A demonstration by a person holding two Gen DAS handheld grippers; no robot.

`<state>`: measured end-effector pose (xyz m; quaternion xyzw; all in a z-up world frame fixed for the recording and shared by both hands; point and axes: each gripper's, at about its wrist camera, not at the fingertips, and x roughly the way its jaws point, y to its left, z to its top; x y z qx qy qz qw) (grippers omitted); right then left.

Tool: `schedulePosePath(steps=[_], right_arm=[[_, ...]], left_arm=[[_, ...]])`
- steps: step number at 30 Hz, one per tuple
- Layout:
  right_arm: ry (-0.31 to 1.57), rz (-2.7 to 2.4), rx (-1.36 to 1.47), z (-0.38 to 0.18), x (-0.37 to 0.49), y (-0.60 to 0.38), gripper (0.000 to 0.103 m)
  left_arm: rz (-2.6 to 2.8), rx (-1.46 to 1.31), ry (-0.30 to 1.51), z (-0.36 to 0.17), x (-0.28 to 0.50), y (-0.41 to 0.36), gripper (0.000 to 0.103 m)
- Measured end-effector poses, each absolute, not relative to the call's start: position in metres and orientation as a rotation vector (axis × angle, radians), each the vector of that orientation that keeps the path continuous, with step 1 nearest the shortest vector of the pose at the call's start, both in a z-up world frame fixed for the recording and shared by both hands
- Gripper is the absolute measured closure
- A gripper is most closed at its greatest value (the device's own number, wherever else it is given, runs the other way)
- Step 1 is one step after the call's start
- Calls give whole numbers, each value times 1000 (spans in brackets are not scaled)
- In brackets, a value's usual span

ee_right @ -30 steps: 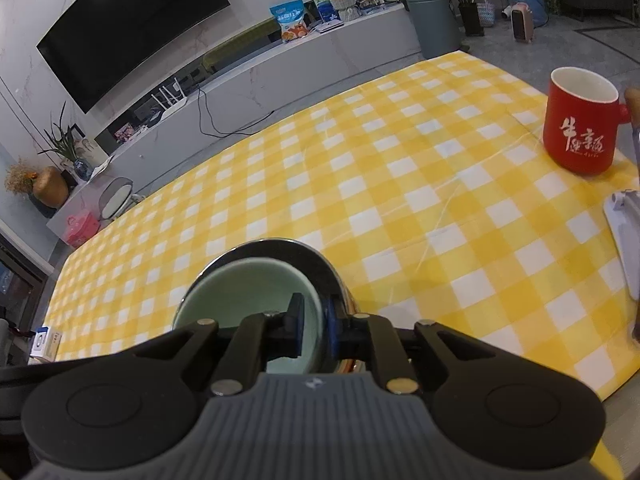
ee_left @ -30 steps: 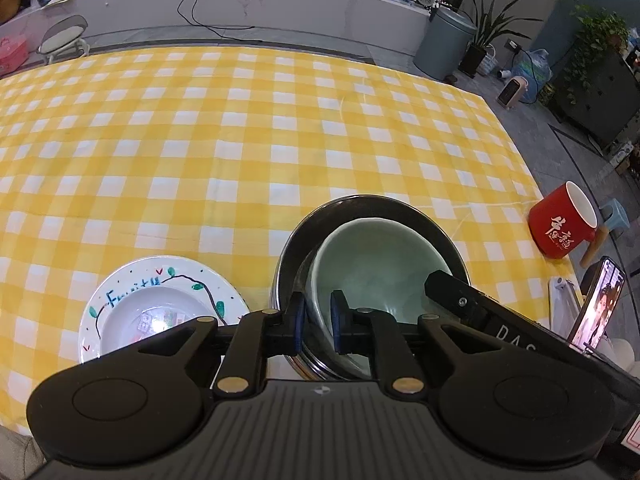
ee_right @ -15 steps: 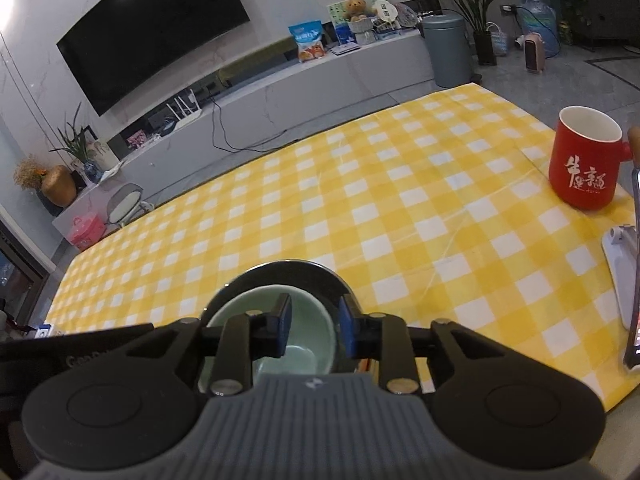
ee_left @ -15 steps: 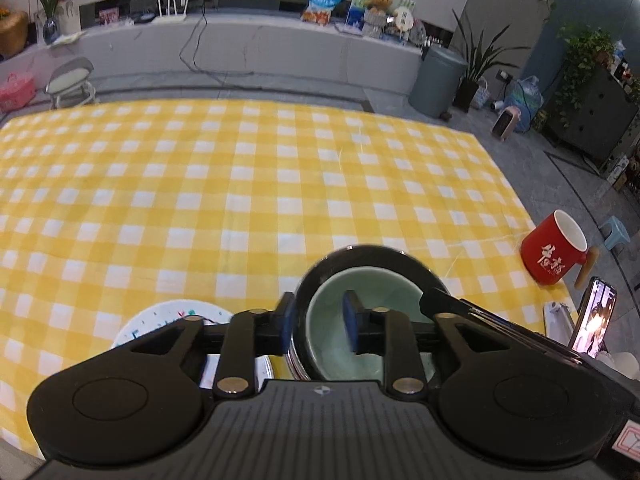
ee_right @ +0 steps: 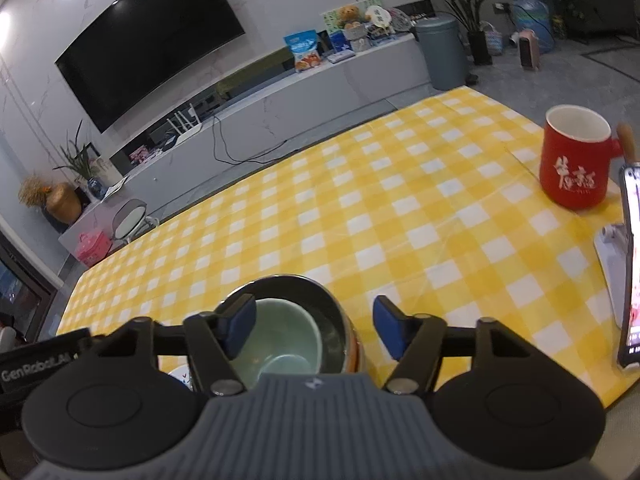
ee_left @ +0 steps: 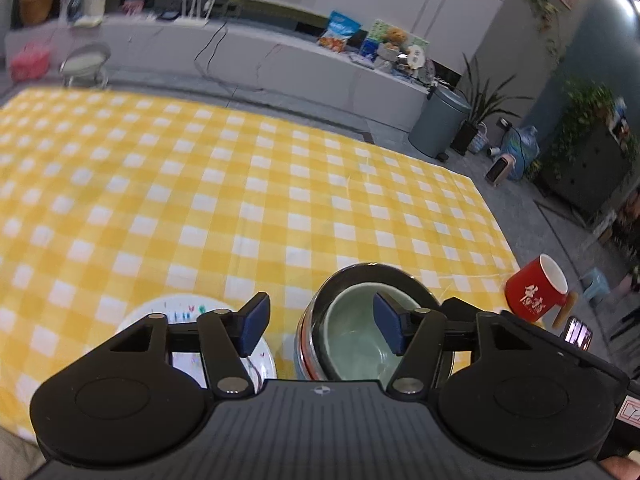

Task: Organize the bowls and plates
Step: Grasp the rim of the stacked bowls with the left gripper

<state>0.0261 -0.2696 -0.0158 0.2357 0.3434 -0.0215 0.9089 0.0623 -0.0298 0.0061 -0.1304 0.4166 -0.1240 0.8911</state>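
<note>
A pale green bowl [ee_left: 356, 340] sits nested in a steel bowl [ee_left: 368, 271] on the yellow checked cloth. To its left lies a white plate [ee_left: 180, 309] with a coloured drawing. My left gripper [ee_left: 320, 322] hangs above the bowls' left rim with its jaws opening, and the pads touch nothing. My right gripper [ee_right: 314, 330] is over the right rim of the steel bowl [ee_right: 280, 281] and green bowl [ee_right: 288, 334], jaws also opening, pads clear of the rims. A sliver of the plate [ee_right: 180, 374] shows there.
A red mug [ee_right: 576, 164] stands at the table's right edge, also seen as the mug [ee_left: 536, 292] from the left. A phone [ee_right: 632, 264] leans on a white stand beside it. The left gripper's body [ee_right: 36, 364] sits at the right view's lower left.
Both grippers were shut on the bowls' rims and have let go and opened wide. The left gripper has drawn up and back, so the bowls and plate look smaller.
</note>
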Motion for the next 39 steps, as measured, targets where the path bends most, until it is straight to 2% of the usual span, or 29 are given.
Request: schedulePosePath(steps=[5,20,33,36,39], right_arm=[[785,-45,577,-35,33,-278,26],[922,-22,804,-82,46,-291,26],[928,7,857,-88,48,-292,40],[935,11,876,-91,49,-294,49],[934,10,869,-91,49,-294,51]], left_arm=[[-244,-382,932,-12,67,-18,28],[-258,-584,1037,-60,82,-11,28],[-294,-619,1102,-82,93,-24,34],[-288,-601,1104,-81,93,-27,41],[-279,-588,1101,-81,92,-28,46]])
